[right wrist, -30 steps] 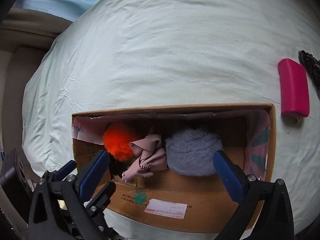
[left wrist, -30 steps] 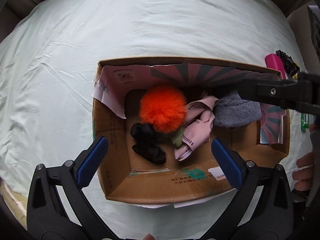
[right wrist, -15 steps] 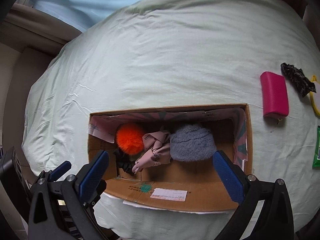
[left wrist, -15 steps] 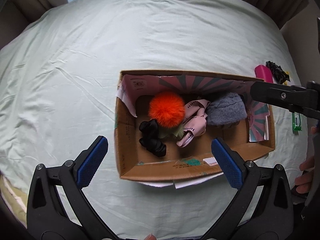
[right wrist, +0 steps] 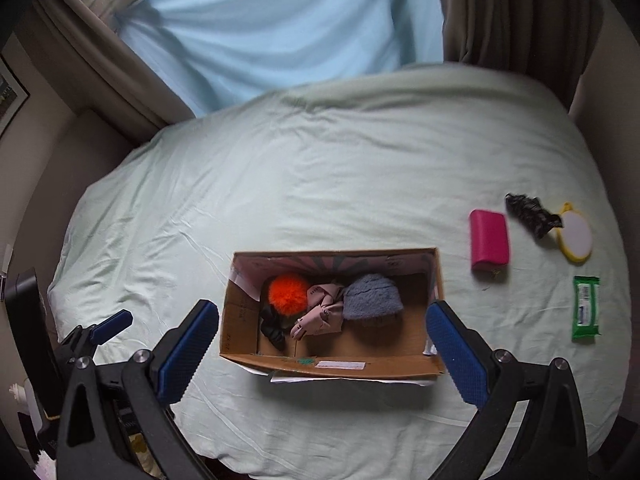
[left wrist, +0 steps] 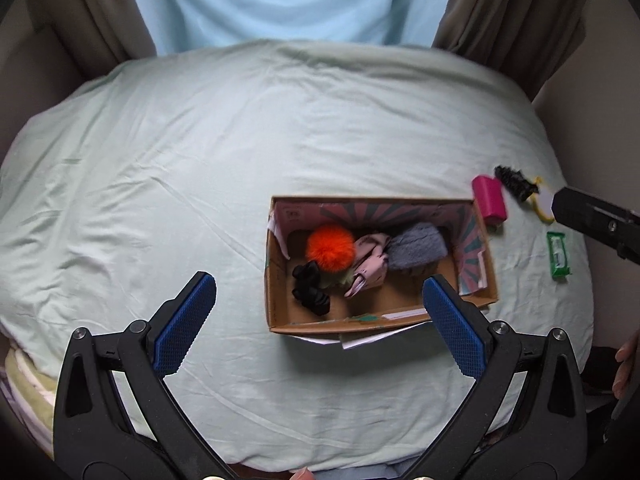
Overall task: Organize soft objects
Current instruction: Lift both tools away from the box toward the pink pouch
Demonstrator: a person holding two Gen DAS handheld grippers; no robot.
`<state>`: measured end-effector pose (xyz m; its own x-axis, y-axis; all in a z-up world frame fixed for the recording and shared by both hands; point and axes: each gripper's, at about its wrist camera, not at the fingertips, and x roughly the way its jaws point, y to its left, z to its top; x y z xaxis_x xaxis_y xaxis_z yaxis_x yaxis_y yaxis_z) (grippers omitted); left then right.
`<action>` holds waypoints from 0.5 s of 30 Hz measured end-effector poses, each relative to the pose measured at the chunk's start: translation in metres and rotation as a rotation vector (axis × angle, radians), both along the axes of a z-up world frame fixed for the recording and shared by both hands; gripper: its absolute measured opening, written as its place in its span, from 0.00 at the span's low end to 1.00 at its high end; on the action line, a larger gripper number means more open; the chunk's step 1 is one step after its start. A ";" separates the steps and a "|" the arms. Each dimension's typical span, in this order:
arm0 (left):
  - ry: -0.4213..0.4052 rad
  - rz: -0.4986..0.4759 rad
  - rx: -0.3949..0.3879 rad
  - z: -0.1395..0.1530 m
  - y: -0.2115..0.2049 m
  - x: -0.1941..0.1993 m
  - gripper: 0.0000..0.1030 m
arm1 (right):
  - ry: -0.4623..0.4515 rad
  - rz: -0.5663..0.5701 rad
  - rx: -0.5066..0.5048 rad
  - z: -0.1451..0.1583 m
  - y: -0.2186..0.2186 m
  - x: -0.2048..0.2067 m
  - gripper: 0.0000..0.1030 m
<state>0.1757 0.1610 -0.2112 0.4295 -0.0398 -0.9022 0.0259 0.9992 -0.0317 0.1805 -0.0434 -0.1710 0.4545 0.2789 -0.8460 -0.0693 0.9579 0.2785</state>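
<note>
- Box (right wrist: 332, 364) of cardboard sits on pale green bed sheet (right wrist: 320, 184), open top, patterned paper lining on the inner walls; in right wrist view it lies low centre, around 6 o'clock.
- Inside, packed toward the 9 o'clock end: orange pompom (right wrist: 287, 294), black scrunchie (right wrist: 273, 330) just below it, pink cloth (right wrist: 322, 312) bunched in the middle, grey fuzzy item (right wrist: 373, 297) touching the pink cloth on its 3 o'clock side. Something greenish peeks under the pompom in left wrist view, cannot tell what.
- 3 o'clock end of the box floor is bare cardboard.
- Progress, my read: mostly done, four soft pieces already boxed.
- Left out on the sheet at 3 o'clock of the box: magenta pouch (right wrist: 489, 239) just beside the box corner, dark frilly scrunchie (right wrist: 528, 215) touching a yellow-rimmed mirror (right wrist: 575, 239), green wipes pack (right wrist: 586, 307) further toward 4 o'clock.
- Dark scrunchie looks like the soft one still to go in; pouch maybe, mirror and wipes likely not. That's a guess.
- Left gripper (left wrist: 316, 320): blue pads wide apart, nothing between them, held high over the near edge of the bed.
- Right gripper (right wrist: 322, 356): jaws spread too, empty, box framed between the pads from above.
- Soft items look loose and squashy, pompom fluffy, pink cloth crumpled not folded.
</note>
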 end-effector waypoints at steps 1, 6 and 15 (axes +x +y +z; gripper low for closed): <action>-0.020 0.000 -0.007 0.011 -0.001 -0.005 1.00 | -0.017 -0.008 -0.003 0.008 -0.003 -0.006 1.00; -0.116 -0.022 -0.005 0.061 -0.014 -0.026 1.00 | -0.108 -0.060 -0.033 0.048 -0.024 -0.041 1.00; -0.221 -0.072 -0.048 0.129 -0.044 -0.065 1.00 | -0.263 -0.156 -0.136 0.113 -0.063 -0.109 1.00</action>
<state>0.1109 0.1171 -0.0825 0.6106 -0.1184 -0.7830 0.1086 0.9919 -0.0652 0.0719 -0.1063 -0.0582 0.6904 0.0812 -0.7189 0.0283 0.9899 0.1390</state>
